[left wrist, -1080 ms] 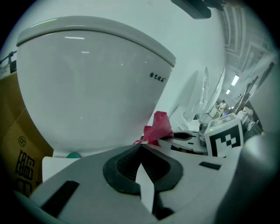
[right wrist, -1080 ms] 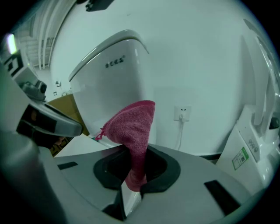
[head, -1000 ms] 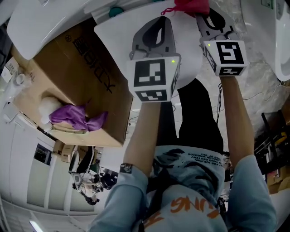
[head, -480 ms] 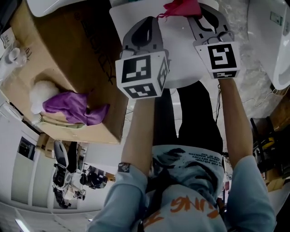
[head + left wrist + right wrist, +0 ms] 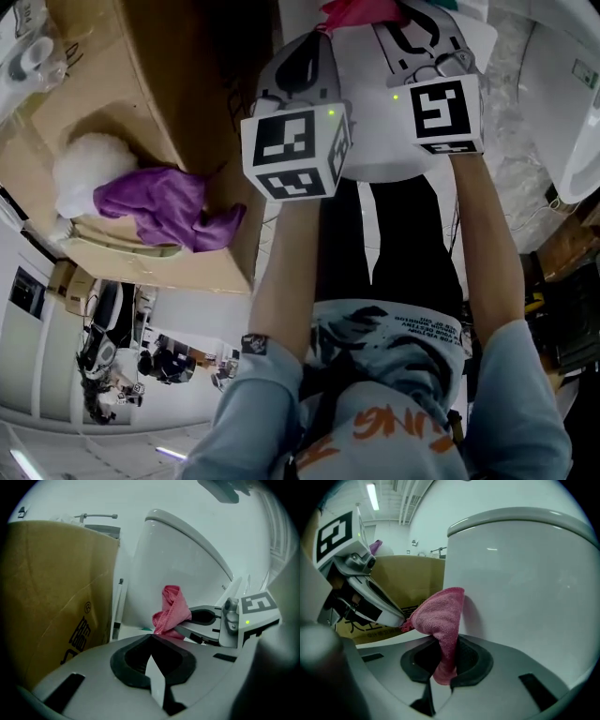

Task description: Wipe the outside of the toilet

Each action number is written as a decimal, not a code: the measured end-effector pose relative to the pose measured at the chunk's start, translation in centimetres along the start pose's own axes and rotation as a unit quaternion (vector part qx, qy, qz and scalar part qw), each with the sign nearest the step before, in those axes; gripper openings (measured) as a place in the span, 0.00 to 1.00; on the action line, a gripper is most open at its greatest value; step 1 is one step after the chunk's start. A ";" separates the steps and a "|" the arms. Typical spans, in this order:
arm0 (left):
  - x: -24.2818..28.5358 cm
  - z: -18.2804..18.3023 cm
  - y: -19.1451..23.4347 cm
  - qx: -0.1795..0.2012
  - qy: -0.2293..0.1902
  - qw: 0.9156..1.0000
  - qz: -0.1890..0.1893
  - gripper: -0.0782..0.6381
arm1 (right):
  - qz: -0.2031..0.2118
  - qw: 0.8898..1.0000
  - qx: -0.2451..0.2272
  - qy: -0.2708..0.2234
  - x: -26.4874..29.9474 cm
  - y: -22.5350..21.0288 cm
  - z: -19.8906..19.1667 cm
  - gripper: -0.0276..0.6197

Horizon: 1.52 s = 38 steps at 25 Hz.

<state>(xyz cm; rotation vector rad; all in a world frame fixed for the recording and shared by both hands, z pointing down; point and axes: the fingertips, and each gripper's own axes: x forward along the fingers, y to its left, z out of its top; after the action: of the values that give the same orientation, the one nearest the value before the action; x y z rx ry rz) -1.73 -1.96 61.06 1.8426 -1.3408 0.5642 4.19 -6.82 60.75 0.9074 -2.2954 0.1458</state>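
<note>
The white toilet (image 5: pixel 380 141) lies under both grippers, and its tank (image 5: pixel 525 583) fills the right gripper view. My right gripper (image 5: pixel 443 667) is shut on a pink cloth (image 5: pixel 440 616), whose folded top rests against the tank front. The same pink cloth (image 5: pixel 171 610) shows in the left gripper view, held up before the tank (image 5: pixel 178 559). My left gripper (image 5: pixel 151 641) is shut with nothing between its tips, just left of the right gripper (image 5: pixel 201 620). In the head view the left gripper (image 5: pixel 314 47) and right gripper (image 5: pixel 398 19) point away side by side, the cloth (image 5: pixel 361 11) at the top edge.
A large cardboard box (image 5: pixel 178 103) stands close on the left of the toilet, with a purple cloth (image 5: pixel 164 202) and a white fluffy thing (image 5: pixel 80 169) on it. Another white fixture (image 5: pixel 574 103) is at the right. The person's legs and shirt fill the lower middle.
The head view has swung, so the box and purple cloth sit further right and lower. Both grippers stay side by side; the right one and the cloth have edged toward the top.
</note>
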 end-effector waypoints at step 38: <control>0.7 -1.1 5.9 -0.029 0.026 0.999 -0.012 0.14 | -0.014 0.985 -0.145 0.087 10.2 3.3 0.1 0.14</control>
<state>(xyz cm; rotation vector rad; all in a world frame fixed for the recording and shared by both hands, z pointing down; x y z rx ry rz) -6.87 -2.30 64.14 1.7832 -1.2861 0.5508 -3.50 -10.20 67.37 0.7448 -2.0722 -0.1163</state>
